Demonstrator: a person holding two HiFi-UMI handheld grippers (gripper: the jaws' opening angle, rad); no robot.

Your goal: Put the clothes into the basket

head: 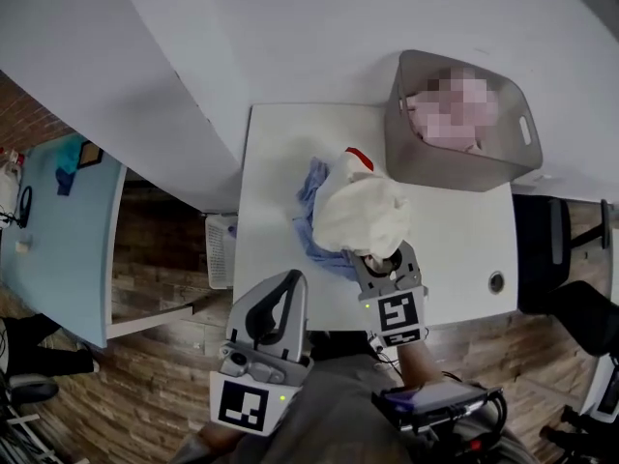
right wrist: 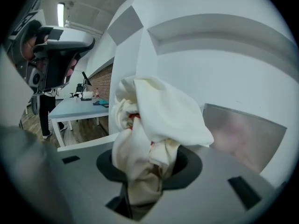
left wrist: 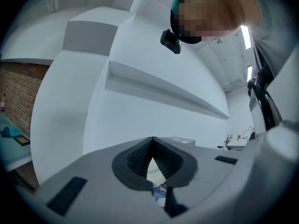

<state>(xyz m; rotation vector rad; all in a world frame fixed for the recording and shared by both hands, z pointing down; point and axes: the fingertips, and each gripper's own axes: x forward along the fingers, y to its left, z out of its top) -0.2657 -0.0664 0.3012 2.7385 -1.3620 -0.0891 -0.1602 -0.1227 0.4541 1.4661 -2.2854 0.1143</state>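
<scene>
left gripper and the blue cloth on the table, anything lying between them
Nothing: the head view shows only bare white table between the left gripper and the blue cloth. The right gripper holds the cream garment.

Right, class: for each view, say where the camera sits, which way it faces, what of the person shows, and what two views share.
Head view: on the person's head, looking down at the table, garment and basket; left gripper and right gripper show.
Left gripper view: on the left gripper, looking along its shut, empty jaws at a white wall; the person's head shows above.
Right gripper view: on the right gripper, looking along jaws shut on the garment toward the basket.
Shared: head and right gripper views show garment and basket.
</scene>
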